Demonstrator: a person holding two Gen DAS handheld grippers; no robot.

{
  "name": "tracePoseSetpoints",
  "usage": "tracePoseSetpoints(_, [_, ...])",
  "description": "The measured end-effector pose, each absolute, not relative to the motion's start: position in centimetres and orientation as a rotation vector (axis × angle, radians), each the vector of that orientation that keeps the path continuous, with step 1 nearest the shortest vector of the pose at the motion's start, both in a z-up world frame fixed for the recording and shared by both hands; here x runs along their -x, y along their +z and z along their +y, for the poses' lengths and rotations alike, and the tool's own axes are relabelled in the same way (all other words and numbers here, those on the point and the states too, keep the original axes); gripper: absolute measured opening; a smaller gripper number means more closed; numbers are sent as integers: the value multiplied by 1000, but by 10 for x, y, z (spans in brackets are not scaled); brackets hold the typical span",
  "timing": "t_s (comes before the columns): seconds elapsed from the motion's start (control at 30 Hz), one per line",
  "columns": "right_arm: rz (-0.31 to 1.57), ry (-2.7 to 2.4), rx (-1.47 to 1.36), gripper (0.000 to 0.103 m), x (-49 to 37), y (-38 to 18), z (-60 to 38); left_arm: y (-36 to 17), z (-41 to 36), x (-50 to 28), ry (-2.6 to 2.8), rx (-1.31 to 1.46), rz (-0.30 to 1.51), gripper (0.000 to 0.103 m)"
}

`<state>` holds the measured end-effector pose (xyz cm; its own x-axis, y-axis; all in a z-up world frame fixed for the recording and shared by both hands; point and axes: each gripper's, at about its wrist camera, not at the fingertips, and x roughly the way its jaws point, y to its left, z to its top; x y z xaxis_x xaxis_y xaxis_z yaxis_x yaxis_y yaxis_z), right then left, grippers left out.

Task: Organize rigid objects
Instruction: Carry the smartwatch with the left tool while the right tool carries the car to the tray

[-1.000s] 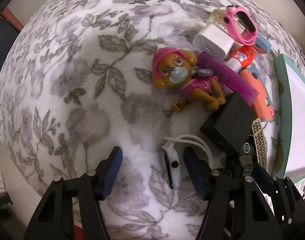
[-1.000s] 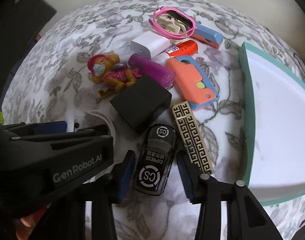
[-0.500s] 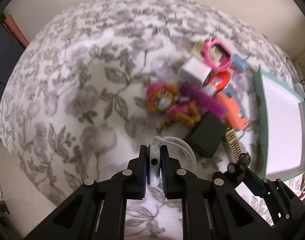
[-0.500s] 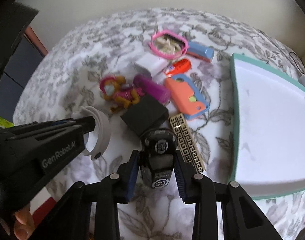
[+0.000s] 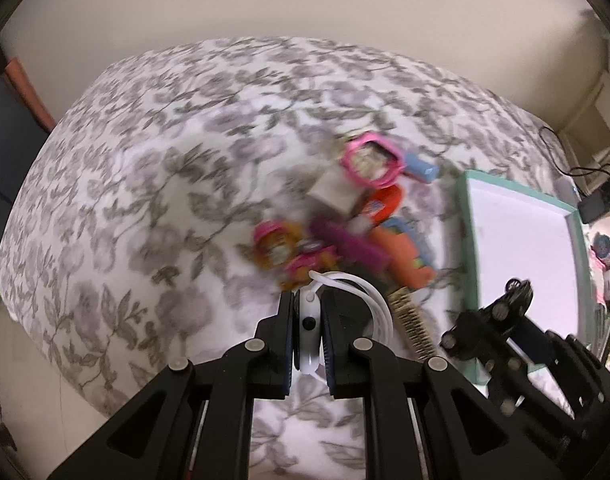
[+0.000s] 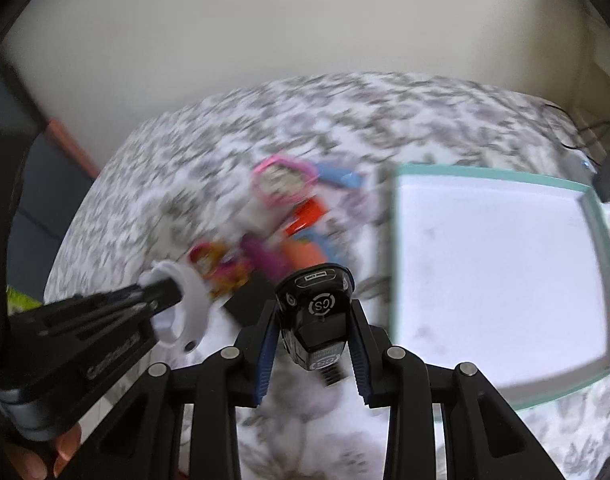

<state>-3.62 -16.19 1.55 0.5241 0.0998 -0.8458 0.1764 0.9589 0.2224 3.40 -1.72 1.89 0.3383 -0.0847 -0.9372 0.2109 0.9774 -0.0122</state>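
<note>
My left gripper (image 5: 308,320) is shut on a white smartwatch (image 5: 307,326), and the watch's band (image 5: 375,304) loops out to the right. It hangs above the floral bedspread (image 5: 145,200). My right gripper (image 6: 313,332) is shut on a black toy car (image 6: 315,304), held in the air just left of the teal-rimmed white tray (image 6: 597,240). In the right wrist view the left gripper (image 6: 161,300) reaches in from the left with the white watch (image 6: 189,308). In the left wrist view the right gripper (image 5: 505,304) is over the tray's near corner (image 5: 471,248).
A blurred pile lies left of the tray: pink watch (image 5: 371,162), dog figure (image 5: 277,244), purple case (image 5: 349,240), orange item (image 5: 401,256), red tube (image 5: 383,204), white charger (image 5: 333,192), gold patterned bar (image 5: 409,316). Cables and clutter lie past the tray at right.
The left jaws closed on the white watch and lifted it. The right jaws closed on the toy car, raised it and carried it right toward the tray.
</note>
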Motion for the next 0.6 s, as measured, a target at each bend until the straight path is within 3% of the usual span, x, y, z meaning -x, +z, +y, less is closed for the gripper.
tracePoseSetpoints(0.6, [1082, -490, -386, 35, 35, -8, -320, -2, -176, -57, -419, -235, 1257, 13])
